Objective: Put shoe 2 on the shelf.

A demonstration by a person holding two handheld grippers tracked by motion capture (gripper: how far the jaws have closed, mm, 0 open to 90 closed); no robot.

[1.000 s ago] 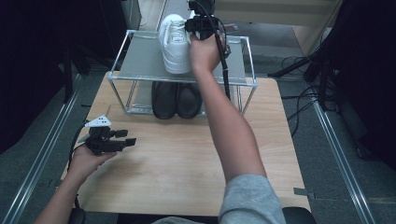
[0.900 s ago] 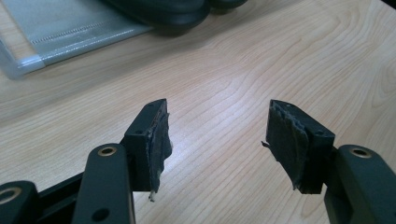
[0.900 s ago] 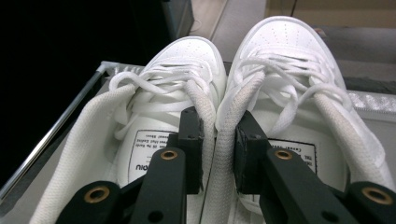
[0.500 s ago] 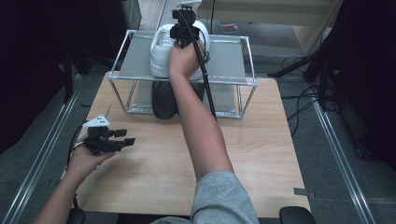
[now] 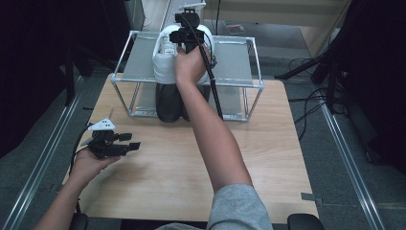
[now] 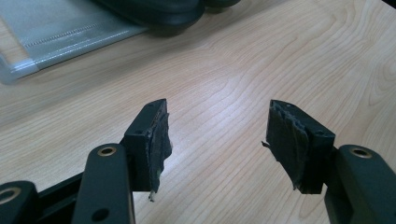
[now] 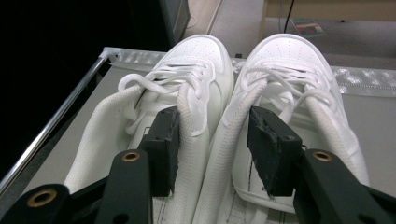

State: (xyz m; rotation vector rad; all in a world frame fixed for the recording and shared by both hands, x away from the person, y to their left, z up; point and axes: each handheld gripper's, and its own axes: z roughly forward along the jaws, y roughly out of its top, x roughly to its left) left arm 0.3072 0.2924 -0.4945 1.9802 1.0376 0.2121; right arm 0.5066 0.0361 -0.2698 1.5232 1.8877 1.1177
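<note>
Shoes (image 7: 261,116), a white pair, sat side by side on the rack's (image 5: 143,60) top shelf, light and soft-collared. My right claw (image 7: 212,149), jaws just opening, straddled both inner collars, the best hold. My left claw (image 6: 217,140) idled wide over the desk (image 6: 224,79).

metal rack (image 5: 230,82) at far edge of wood table (image 5: 268,158), white shoes (image 5: 165,57) on its top shelf w/ right gripper (image 5: 187,29) over them, black shoes (image 5: 168,101) below, left gripper (image 5: 125,145) well in front of rack, jaws apart
</note>
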